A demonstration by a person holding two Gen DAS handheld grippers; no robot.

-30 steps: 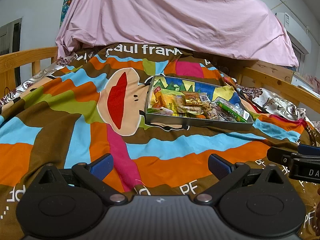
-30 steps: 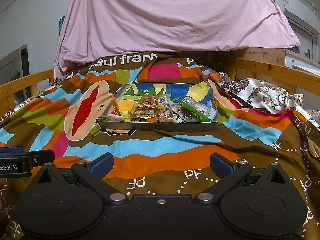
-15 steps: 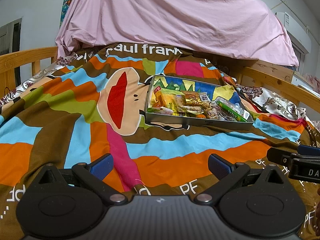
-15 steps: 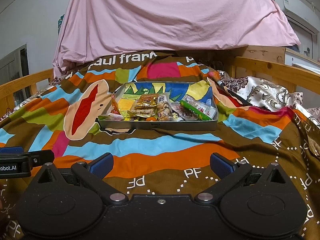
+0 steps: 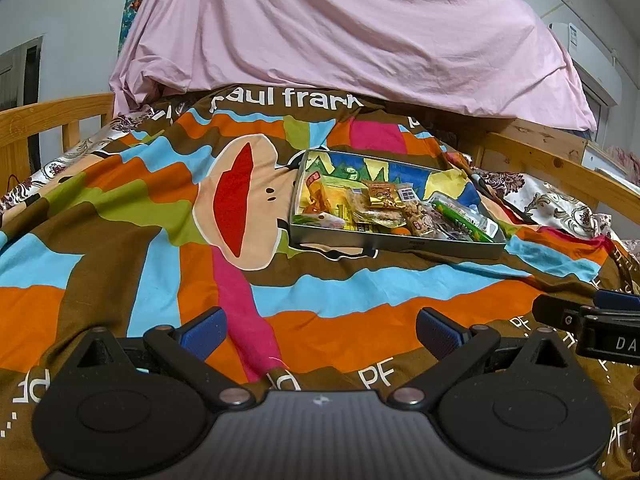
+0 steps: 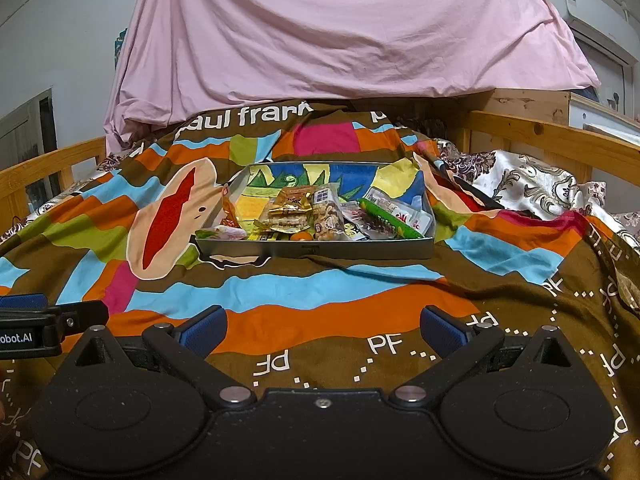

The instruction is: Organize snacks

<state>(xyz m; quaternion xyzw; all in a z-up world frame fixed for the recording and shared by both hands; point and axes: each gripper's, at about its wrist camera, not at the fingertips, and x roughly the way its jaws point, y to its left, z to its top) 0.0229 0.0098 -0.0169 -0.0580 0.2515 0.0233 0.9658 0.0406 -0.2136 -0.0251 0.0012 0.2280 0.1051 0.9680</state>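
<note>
A shallow grey metal tray [image 6: 312, 249] lies flat, far centre on the bed. Assorted wrapped snacks [image 6: 320, 216] crowd its near half; a long green packet [image 6: 390, 224] lies at the right.

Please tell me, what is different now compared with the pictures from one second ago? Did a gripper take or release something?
Very little changed. In the right wrist view the tin tray of snacks sits slightly higher and a little nearer than before, so the right gripper seems to have eased a little toward it. Nothing was taken or released. The left gripper view is the same, both grippers remain open and empty, and the snacks lie as before on the striped blanket.
</note>
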